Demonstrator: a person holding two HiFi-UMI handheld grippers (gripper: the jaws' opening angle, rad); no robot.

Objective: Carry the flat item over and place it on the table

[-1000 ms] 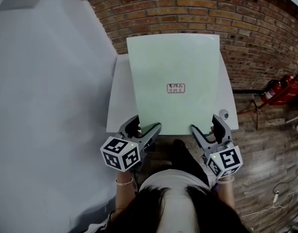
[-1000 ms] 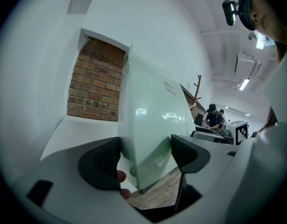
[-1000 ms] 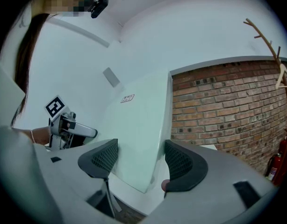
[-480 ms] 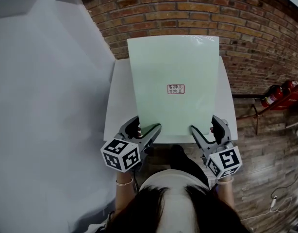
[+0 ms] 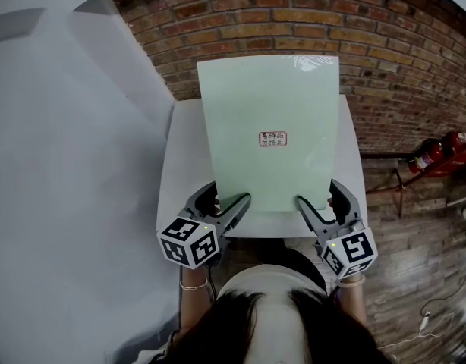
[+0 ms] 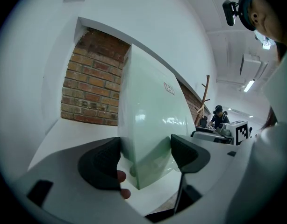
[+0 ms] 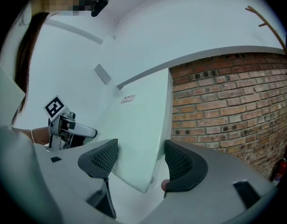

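A pale green flat board point(image 5: 267, 112) with a small red-print label is held up by its two near corners, tilted over a white table point(image 5: 184, 165). My left gripper point(image 5: 224, 201) is shut on the near left corner, and my right gripper point(image 5: 318, 201) is shut on the near right corner. In the left gripper view the board point(image 6: 148, 111) runs between the dark pads of the left gripper point(image 6: 146, 155). The right gripper view shows the board point(image 7: 134, 134) wedged at an angle in the right gripper point(image 7: 139, 160). The board's far edge reaches past the table toward the wall.
The table stands against a brick wall point(image 5: 256, 14), with a white wall point(image 5: 66, 165) along its left side. A red fire extinguisher point(image 5: 438, 154) stands on the brick floor to the right. The person's body is close to the table's near edge.
The table has come nearer and now lies further under the board. Both grippers keep their hold on the board's near corners.
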